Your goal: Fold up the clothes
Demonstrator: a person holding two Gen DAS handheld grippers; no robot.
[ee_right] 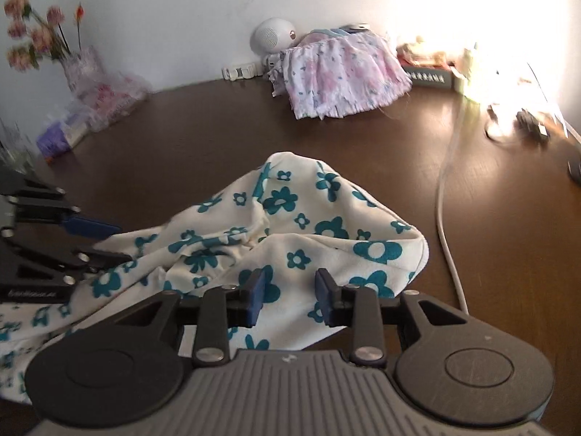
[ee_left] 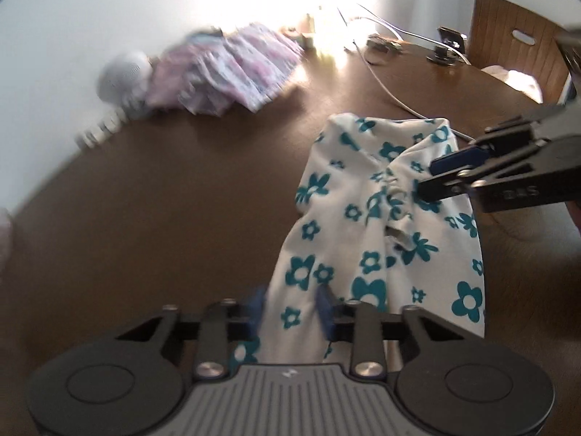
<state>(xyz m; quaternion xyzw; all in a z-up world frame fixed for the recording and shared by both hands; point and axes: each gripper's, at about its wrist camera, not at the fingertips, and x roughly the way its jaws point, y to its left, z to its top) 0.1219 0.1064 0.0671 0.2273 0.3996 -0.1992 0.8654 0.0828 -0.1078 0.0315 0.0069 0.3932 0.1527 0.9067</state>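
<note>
Two grippers work one garment: a cream cloth (ee_right: 290, 229) with teal flowers, lying rumpled on the brown table (ee_right: 218, 127), part of it bunched in a raised hump. Left gripper (ee_left: 290, 309) has cloth running between its blue pads, jaws narrow; whether the pads truly pinch, I cannot tell. Right gripper (ee_right: 290, 296) stands released, pads apart, cloth under the gap but not pressed. Risks, as judged: if the left hand pulls with a weak pinch, the edge slips out and the fold collapses. If the right closes here, it may catch several layers of the hump and drag it askew. A white cable (ee_right: 445, 218) lies just beside the cloth; a sweep could snag it. Pink garment (ee_right: 341, 72) sits well apart at the wall.
</note>
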